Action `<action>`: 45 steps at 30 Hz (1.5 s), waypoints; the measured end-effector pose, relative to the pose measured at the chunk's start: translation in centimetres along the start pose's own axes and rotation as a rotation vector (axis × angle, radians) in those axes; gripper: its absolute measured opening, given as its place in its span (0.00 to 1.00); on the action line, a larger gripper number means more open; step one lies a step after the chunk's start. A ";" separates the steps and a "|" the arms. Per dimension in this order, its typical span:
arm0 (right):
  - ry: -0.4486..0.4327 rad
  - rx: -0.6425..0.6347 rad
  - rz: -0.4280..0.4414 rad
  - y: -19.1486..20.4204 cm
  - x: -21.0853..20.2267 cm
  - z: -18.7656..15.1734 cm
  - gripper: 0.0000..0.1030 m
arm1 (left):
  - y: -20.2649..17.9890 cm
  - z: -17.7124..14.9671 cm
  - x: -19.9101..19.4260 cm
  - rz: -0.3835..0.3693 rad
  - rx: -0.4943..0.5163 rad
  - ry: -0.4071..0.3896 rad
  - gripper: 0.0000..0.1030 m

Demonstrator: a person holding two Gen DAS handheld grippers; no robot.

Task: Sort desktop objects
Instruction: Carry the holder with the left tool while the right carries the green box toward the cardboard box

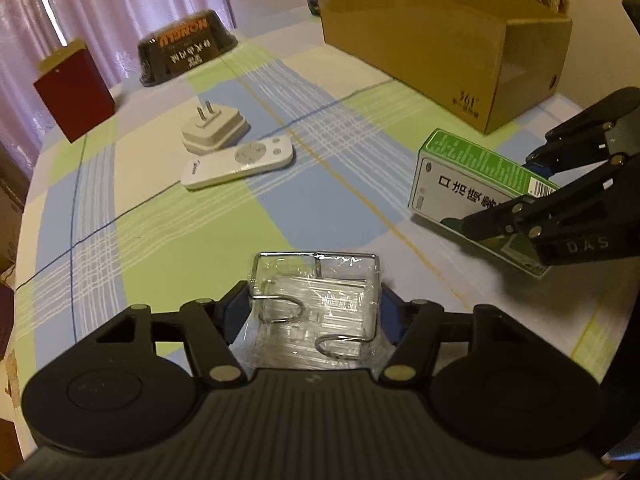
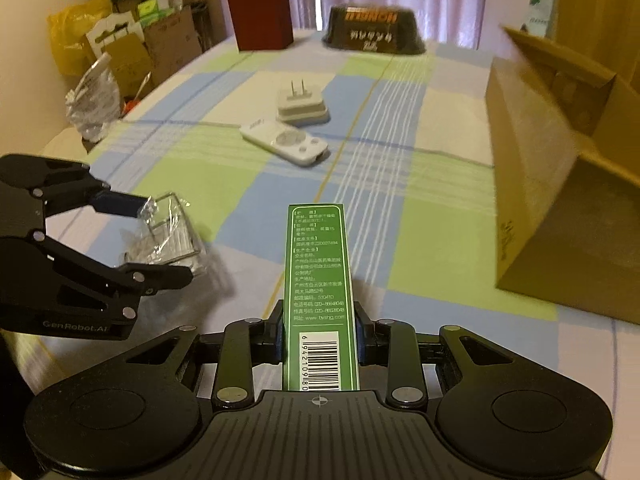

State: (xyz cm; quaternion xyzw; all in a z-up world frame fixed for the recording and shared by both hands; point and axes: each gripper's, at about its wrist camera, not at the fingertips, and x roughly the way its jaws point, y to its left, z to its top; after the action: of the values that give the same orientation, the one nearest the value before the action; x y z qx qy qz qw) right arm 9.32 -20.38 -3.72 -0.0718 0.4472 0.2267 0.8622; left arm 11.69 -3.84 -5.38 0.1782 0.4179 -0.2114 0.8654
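Observation:
My left gripper [image 1: 316, 304] is shut on a plastic-wrapped pack of metal wire hooks [image 1: 320, 304], held just above the checked tablecloth. From the right wrist view the same pack [image 2: 168, 232] sits between the left gripper's [image 2: 160, 236] fingers at the left. My right gripper [image 2: 320, 328] is shut on a green and white medicine box [image 2: 318, 280], its barcode end toward the camera. In the left wrist view that box [image 1: 472, 184] hangs at the right in the right gripper [image 1: 524, 196]. A white remote [image 1: 238, 162] and a white plug adapter [image 1: 214, 132] lie mid-table.
An open cardboard box [image 1: 444, 40] stands at the far right side of the table. A dark red box [image 1: 74, 94] and a black bowl-shaped container [image 1: 186, 50] sit at the far end. Cartons and bags [image 2: 120, 52] are piled beyond the table's left edge.

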 end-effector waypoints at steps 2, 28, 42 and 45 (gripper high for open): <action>-0.018 0.009 -0.008 0.0 -1.0 -0.2 0.29 | -0.5 0.1 -1.0 -0.002 -0.015 -0.011 0.59; -0.188 0.172 -0.127 -2.8 -11.7 0.4 0.29 | -5.4 4.6 -8.0 -0.026 0.033 -0.117 0.59; -0.302 0.170 -0.271 -14.4 -16.0 6.7 0.29 | -10.3 19.4 -6.5 -0.097 0.180 -0.303 0.59; -0.302 0.174 -0.292 -16.9 -15.7 8.0 0.29 | -11.5 22.8 -5.1 -0.110 0.214 -0.331 0.59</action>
State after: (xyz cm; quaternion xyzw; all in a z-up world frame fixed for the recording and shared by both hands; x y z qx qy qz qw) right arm 15.11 -37.84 12.25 -0.0264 0.3159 0.0682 0.9460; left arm 17.69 -23.51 10.51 0.2088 0.2543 -0.3282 0.8855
